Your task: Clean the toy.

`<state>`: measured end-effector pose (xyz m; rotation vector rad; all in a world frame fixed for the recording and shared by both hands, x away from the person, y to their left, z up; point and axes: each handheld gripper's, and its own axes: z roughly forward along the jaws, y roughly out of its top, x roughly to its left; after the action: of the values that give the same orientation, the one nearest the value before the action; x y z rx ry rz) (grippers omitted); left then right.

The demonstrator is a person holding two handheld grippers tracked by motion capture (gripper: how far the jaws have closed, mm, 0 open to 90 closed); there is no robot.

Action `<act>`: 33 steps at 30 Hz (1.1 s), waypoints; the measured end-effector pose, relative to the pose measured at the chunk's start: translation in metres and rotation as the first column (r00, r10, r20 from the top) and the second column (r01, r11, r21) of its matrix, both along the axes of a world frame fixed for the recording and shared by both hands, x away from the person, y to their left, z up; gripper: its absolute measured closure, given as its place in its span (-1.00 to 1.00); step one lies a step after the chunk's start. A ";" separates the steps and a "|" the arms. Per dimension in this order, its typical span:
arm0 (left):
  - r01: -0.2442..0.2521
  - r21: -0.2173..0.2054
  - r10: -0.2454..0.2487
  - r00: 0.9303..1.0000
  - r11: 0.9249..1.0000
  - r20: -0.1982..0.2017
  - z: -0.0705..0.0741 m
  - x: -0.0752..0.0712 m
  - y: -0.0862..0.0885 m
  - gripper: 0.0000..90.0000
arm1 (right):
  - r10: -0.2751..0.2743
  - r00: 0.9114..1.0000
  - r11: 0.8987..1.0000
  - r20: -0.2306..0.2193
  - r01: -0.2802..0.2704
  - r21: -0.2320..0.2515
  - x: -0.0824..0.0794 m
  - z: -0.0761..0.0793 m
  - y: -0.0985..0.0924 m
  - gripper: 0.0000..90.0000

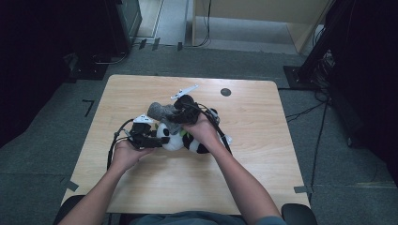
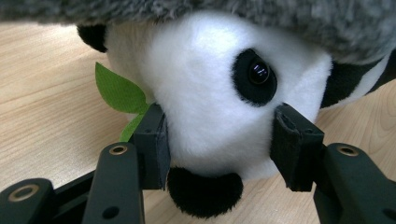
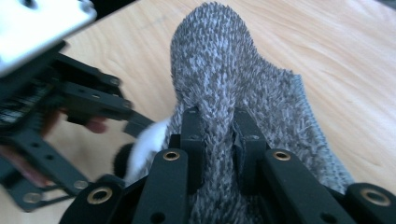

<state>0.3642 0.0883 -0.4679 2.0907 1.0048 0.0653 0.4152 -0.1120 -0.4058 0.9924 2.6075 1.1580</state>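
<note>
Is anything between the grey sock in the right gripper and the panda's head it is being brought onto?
Nothing visible. The right gripper pinches the grey sock, which already lies over the panda's head. The left gripper flanks that head from the side, under the sock.

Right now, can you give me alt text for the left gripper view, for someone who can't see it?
A plush panda's white head, with one black eye patch, sits between the left gripper's two black jaws, whose pads touch its sides. A fuzzy grey cloth drapes over the top of the head, a green fabric leaf sticks out beside it, and the wooden table lies beneath.
</note>
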 end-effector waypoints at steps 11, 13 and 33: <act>-0.002 -0.005 0.002 1.000 1.000 -0.001 0.000 0.001 0.001 0.04 | -0.063 0.998 0.998 -0.030 0.062 -0.030 0.016 -0.005 -0.015 0.75; -0.002 -0.007 0.002 1.000 1.000 -0.001 0.000 0.000 0.001 0.05 | -0.075 0.996 0.997 -0.040 0.074 -0.032 0.018 -0.006 -0.018 0.75; 0.005 -0.018 -0.005 1.000 1.000 0.004 0.000 0.000 0.001 0.04 | -0.120 0.991 0.993 -0.059 0.119 -0.025 0.025 -0.006 -0.036 0.75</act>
<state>0.3643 0.0893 -0.4679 2.0758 0.9949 0.0575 0.4406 -0.1483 -0.4121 1.1789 2.5597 1.0866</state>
